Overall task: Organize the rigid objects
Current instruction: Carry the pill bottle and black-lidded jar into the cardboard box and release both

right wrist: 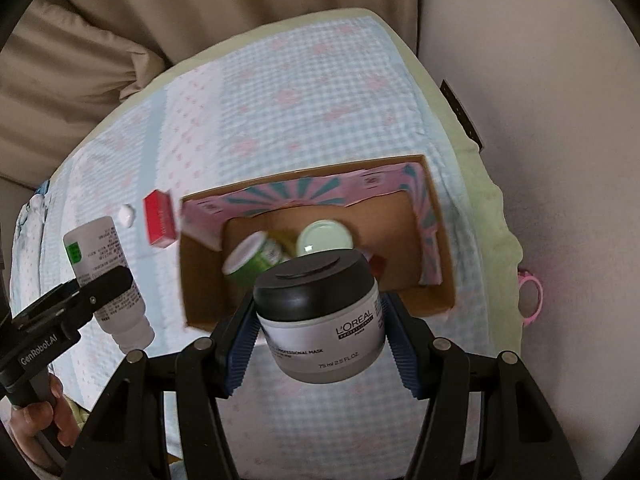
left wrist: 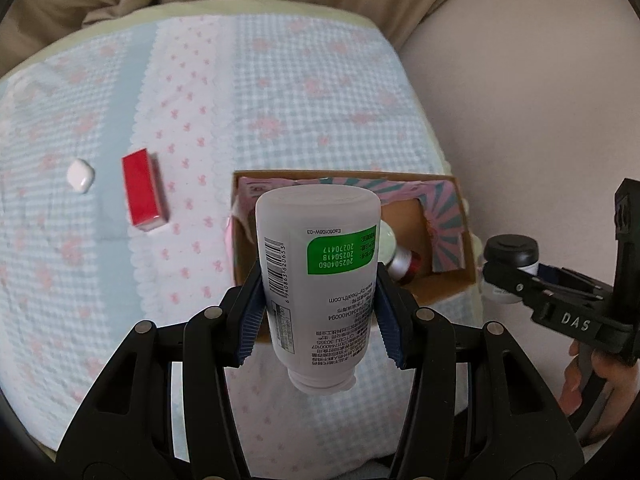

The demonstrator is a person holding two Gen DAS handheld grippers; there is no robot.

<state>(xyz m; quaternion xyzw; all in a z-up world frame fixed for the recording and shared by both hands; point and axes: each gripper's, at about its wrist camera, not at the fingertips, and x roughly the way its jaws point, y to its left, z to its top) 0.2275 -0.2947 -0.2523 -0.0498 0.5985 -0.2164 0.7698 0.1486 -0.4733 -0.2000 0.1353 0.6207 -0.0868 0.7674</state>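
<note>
Far to the left, a small white pebble-shaped object (left wrist: pixel 80 176) and a red box (left wrist: pixel 143 193) are lying side by side on the blue gingham cloth (left wrist: pixel 320 92); the red box's long axis is running away from the viewer.

The left tool (left wrist: pixel 320 312) is holding a white bottle (left wrist: pixel 320 280) between its blue ribbed pads (left wrist: pixel 250 320), gripping it around the lower half of the body. The bottle is hanging upside down just in front of the cardboard box (left wrist: pixel 448 280), its long axis roughly along the fingers, flat base pointing away and neck pointing back toward the handle. Its inverted label is showing a green patch with "20250418" and "20270417", a barcode, and "Ea060108W-03".

The cardboard box, with pink and teal flaps folded inward, is sitting open on the cloth, holding a green jar (right wrist: pixel 256 260) tipped on its side and a pale-lidded jar (right wrist: pixel 325 237).

The right tool (right wrist: pixel 320 340) is clamping a grey jar (right wrist: pixel 320 320) by its sides, just above the box's near edge. The jar is leaning black lid forward, reading "L'ORÉAL", "PROFESSIONAL MASK", "75 ml 2.5 FL. OZ".
</note>
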